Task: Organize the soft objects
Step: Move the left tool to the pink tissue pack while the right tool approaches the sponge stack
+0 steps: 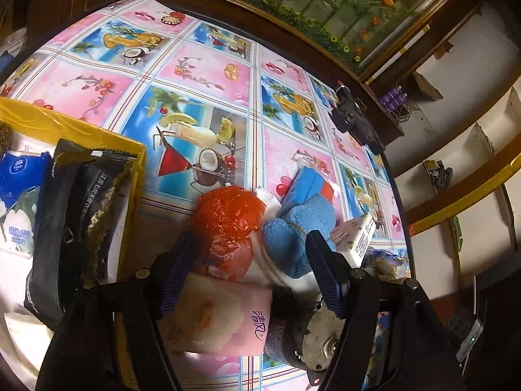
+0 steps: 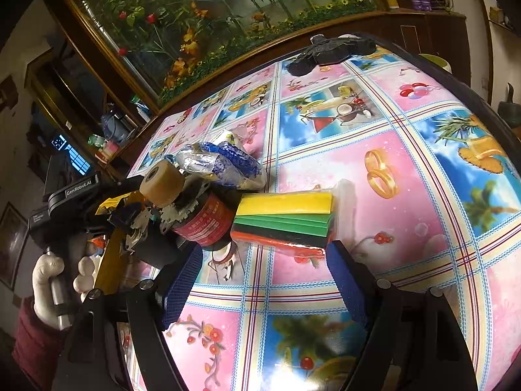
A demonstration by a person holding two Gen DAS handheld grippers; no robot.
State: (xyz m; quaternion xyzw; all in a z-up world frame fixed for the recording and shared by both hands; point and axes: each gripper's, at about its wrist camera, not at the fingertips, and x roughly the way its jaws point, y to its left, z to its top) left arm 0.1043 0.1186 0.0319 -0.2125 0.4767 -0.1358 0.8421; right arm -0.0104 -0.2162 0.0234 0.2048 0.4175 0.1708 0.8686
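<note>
I'm mid-sort, lining up two picks at once. My left gripper [image 1: 250, 270] hangs with jaws spread, nothing pinched, over the pile near the yellow box [image 1: 107, 137]: pink tissue pack [image 1: 221, 319] nearest, orange bag [image 1: 228, 218] and blue towel [image 1: 302, 224] just beyond. My right gripper [image 2: 263, 280] is spread too, empty, framing the stack of coloured sponges [image 2: 283, 218] right of the motor [image 2: 202, 218]. Next, I judge: ease forward, then close gently.
</note>
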